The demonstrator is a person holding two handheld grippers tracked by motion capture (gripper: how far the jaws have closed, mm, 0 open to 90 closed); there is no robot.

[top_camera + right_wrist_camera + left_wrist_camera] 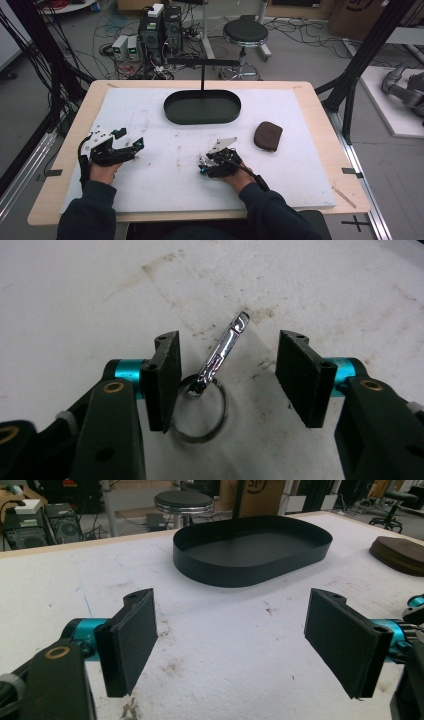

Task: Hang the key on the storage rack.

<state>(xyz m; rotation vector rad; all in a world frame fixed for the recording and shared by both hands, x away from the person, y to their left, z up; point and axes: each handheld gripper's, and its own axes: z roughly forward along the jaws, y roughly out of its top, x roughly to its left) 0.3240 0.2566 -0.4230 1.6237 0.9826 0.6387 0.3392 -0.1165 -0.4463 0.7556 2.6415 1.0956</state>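
Right gripper view shows a shiny metal clip [224,351] joined to a key ring [200,412], lying flat on the white table cover [75,300]. The clip slants up and away between the two black jaws, while the ring sits low, with its left edge tucked just under or against the left jaw. The right gripper [227,377] stands partly open around it: the right-hand pad is clearly apart from the metal, so nothing is clamped yet.

From the high view, that right gripper [216,161] is down at the table in the near middle, which puts the clip and ring there too, though they are too small to make out. The left gripper [134,146] hovers at the near left with jaws spread wide and nothing between them.

Farther off, a black oval tray [202,107] with an upright stand sits empty at the far middle, and a brown pouch [268,135] lies to the right.

Judging from this, the pickup is only at its start: the clip is framed but not gripped, and lifting and placing it remain.
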